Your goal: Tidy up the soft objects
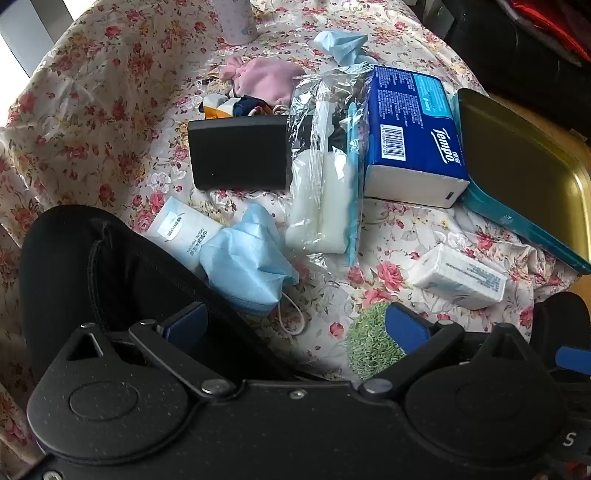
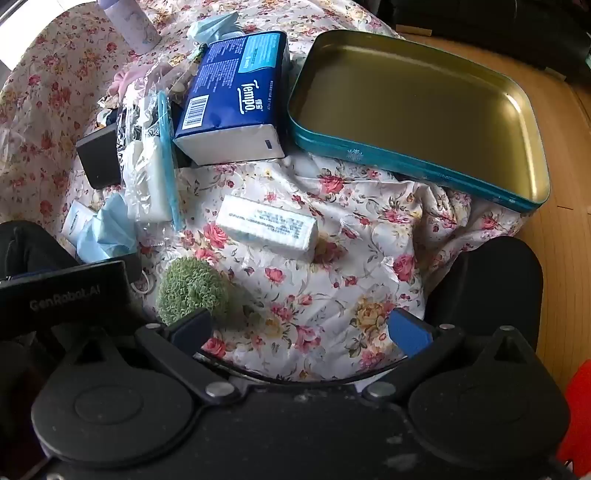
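Note:
Soft things lie on a floral cloth. A blue face mask [image 1: 245, 258] rests on a small white tissue pack [image 1: 181, 230] just ahead of my left gripper [image 1: 295, 325], which is open and empty. A green fuzzy ball [image 1: 371, 339] [image 2: 190, 290] lies near its right finger. A white tissue pack [image 2: 267, 223] [image 1: 460, 277] lies ahead of my right gripper [image 2: 301, 332], also open and empty. A blue Tempo tissue pack [image 2: 232, 99] [image 1: 410, 129], a clear bag of white pads [image 1: 321, 184], a pink cloth [image 1: 266, 79] and a second mask [image 1: 341, 44] lie farther back.
A teal tin tray with a gold inside [image 2: 417, 107] [image 1: 517, 177] sits at the right, overhanging the cloth's edge. A black box [image 1: 238, 153] lies mid-table, with patterned scrunchies [image 1: 229, 105] behind it. A pale cup [image 1: 236, 20] stands at the back. Wooden floor [image 2: 561, 229] shows at the right.

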Motion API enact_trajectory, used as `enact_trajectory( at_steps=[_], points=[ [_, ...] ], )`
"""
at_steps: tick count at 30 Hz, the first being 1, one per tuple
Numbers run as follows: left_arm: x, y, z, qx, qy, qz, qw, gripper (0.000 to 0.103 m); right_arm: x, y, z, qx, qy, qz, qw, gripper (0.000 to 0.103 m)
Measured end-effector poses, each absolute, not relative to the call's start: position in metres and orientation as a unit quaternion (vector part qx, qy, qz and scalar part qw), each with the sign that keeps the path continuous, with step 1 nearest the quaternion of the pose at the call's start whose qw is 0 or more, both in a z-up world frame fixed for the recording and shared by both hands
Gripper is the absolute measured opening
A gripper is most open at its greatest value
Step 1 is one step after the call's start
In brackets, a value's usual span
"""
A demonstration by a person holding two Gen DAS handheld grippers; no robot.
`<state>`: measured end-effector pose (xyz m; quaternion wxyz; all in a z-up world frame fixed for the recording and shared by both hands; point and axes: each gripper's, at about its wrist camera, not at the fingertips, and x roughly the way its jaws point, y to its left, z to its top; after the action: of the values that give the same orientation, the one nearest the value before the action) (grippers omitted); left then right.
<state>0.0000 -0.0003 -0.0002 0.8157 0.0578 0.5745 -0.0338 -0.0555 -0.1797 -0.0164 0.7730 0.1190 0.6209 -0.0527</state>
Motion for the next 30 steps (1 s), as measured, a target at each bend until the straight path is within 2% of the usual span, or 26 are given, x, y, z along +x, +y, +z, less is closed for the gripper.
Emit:
enact_trajectory(
  at_steps=[30],
  points=[
    [-0.0041,-0.0028,-0.0033,0.043,0.571,-0.054,0.818,0.099,-0.0508,-0.1814,-0.0200,0.130,0.617,-0.057,0.774,0.100]
  ],
)
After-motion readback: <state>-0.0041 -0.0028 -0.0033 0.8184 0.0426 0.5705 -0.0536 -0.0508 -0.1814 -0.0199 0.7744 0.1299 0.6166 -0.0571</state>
